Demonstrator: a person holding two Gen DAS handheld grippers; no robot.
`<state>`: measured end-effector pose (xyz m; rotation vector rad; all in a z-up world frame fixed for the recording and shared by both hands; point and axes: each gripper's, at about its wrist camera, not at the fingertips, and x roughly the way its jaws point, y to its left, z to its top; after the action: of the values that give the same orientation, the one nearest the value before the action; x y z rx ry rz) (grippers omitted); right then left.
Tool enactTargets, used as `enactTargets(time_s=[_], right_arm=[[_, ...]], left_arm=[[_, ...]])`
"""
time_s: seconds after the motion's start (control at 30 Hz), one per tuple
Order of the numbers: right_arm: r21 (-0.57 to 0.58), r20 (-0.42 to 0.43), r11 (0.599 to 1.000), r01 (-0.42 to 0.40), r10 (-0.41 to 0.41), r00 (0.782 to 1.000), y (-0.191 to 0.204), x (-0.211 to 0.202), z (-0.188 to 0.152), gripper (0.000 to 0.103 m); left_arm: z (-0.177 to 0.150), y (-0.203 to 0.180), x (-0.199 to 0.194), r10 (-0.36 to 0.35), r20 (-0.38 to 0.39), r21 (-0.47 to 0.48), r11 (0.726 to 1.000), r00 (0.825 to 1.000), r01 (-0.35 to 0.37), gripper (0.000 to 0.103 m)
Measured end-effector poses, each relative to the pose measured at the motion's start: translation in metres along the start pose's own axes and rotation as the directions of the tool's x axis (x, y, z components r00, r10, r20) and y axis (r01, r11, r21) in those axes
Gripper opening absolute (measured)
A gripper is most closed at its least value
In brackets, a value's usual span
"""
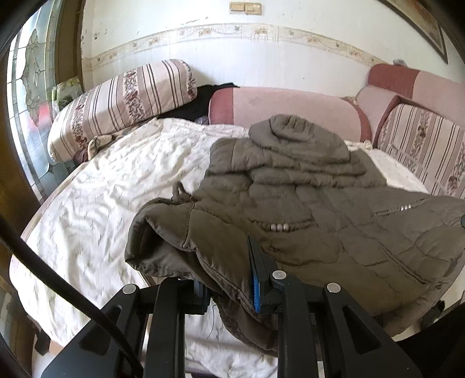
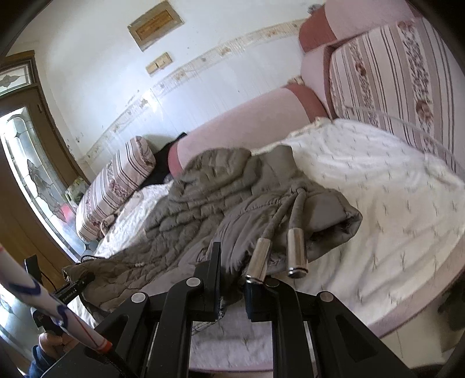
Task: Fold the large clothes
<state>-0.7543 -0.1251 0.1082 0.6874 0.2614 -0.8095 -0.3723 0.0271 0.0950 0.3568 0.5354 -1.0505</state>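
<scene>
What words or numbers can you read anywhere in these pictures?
Black device at the jacket's edge: white lettering, too small and blurred to read.
Framed plaque on the wall: marks inside, too blurred to read.
Nothing else carries any writing.

An olive-brown quilted jacket (image 1: 305,203), its two drawcord ends (image 2: 279,258) capped in silver, lay on a cream bedspread (image 1: 101,209) with a faint sprig print. At ten o'clock sat a bolster (image 1: 122,104) striped pink, white and maroon with floral bands; at twelve, a headboard cushion (image 1: 290,110) in pale pink edged rust red.
</scene>
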Motion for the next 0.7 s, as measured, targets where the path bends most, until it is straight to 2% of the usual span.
enactTargets(time_s=[0.2,0.37,0.57,0.63,0.7], right_arm=[[-0.037,0.053,0.999,-0.006,0.008,0.999,0.017,0.009,0.05,0.012],[-0.073,0.087,0.997,0.007,-0.001,0.996,0.034,0.034,0.104,0.012],[-0.081,0.103,0.996,0.049,-0.04,0.994,0.046,0.1,0.179,0.012],[-0.074,0.102,0.995,0.066,-0.058,0.993,0.045,0.123,0.197,0.012],[-0.064,0.097,0.994,0.092,-0.085,0.992,0.041,0.153,0.217,0.012]], left_arm=[[0.05,-0.001,0.003,-0.039,0.031,-0.019,0.999,0.999,0.04,0.02],[0.105,0.002,0.023,-0.058,0.044,-0.051,0.997,0.997,0.06,0.021],[0.183,0.007,0.072,-0.073,0.043,-0.096,0.992,0.996,0.077,0.022],[0.209,0.006,0.096,-0.073,0.032,-0.1,0.992,0.997,0.076,0.026],[0.23,0.008,0.119,-0.089,0.011,-0.121,0.989,0.996,0.089,0.035]])
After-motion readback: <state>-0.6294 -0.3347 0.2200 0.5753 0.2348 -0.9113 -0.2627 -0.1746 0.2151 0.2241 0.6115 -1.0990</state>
